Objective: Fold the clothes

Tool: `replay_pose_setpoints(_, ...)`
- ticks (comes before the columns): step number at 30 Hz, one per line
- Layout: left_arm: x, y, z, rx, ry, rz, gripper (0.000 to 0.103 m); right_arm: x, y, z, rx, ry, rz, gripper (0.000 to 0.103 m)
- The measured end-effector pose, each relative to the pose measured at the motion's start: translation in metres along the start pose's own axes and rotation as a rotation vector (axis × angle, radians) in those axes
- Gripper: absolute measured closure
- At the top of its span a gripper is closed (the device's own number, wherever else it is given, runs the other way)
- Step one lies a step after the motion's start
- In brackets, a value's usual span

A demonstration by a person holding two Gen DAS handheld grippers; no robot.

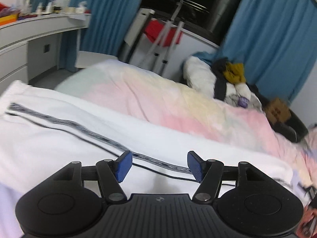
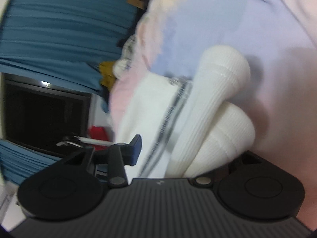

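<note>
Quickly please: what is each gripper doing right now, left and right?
Left gripper: open, empty, above the white garment.
Right gripper: one pad hidden by ribbed cuffs; cannot tell.

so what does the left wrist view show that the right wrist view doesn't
Only the left wrist view: the white counter, the drying rack, and the left tongs open over the white striped garment.

Only the right wrist view: two ribbed white cuffs lying across the right tongs; only one blue pad is visible.

Both: the garment, pastel bedding and blue curtains.
</note>
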State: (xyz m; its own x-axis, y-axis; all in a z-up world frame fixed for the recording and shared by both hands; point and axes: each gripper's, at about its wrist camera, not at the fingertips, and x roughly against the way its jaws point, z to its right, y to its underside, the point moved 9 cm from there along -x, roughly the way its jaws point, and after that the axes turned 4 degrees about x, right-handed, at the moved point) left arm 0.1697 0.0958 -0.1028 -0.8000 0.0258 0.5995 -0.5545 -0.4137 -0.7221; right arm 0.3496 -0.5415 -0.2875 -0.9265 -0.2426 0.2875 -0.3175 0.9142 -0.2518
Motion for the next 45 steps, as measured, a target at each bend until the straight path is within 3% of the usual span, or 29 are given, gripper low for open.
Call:
replay_pose_setpoints(2, -0.017, 0.011, 0.010, -0.046, -0.007, -0.017, 0.039, -0.002, -0.003, -0.007, 0.044, -0.019, 0.014, 0.055)
replay_pose_setpoints(5, -0.043, 0.028, 0.017, -0.102, -0.017, -0.044, 0.039, -0.009, -0.001, 0.007, 0.060, 0.075, 0.001, 0.055)
replay_pose_setpoints(9, -0.060, 0.043, 0.021, -0.178, -0.044, -0.058, 0.039, -0.008, -0.005, 0.016, 0.045, 0.133, 0.023, 0.080)
replay_pose_setpoints(12, -0.067, 0.048, 0.021, -0.192, -0.046, -0.065, 0.038, -0.003, -0.009, -0.002, 0.120, 0.142, 0.065, 0.090)
replay_pose_setpoints(15, -0.073, 0.054, 0.019, -0.203, -0.053, -0.082, 0.038, -0.001, -0.008, -0.010, 0.175, 0.172, 0.089, 0.091)
replay_pose_setpoints(20, -0.085, 0.063, 0.019, -0.262, -0.078, -0.098, 0.037, -0.004, -0.004, 0.009, 0.185, 0.246, 0.060, 0.091)
replay_pose_setpoints(30, -0.085, 0.063, 0.015, -0.267, -0.073, -0.084, 0.036, 0.007, 0.000, -0.008, 0.284, 0.262, 0.073, 0.091)
replay_pose_setpoints(36, -0.086, 0.061, 0.012, -0.258, -0.063, -0.093, 0.036, 0.021, 0.005, -0.056, 0.495, 0.290, 0.144, 0.091)
replay_pose_setpoints(40, -0.085, 0.059, 0.009, -0.249, -0.057, -0.096, 0.036, 0.040, 0.018, -0.121, 0.671, 0.289, 0.243, 0.091)
replay_pose_setpoints(42, -0.083, 0.056, 0.008, -0.234, -0.051, -0.097, 0.037, 0.049, 0.041, -0.168, 0.806, 0.252, 0.284, 0.091)
replay_pose_setpoints(45, -0.075, 0.046, 0.005, -0.186, -0.044, -0.085, 0.037, 0.061, 0.101, -0.237, 1.045, 0.172, 0.310, 0.091)
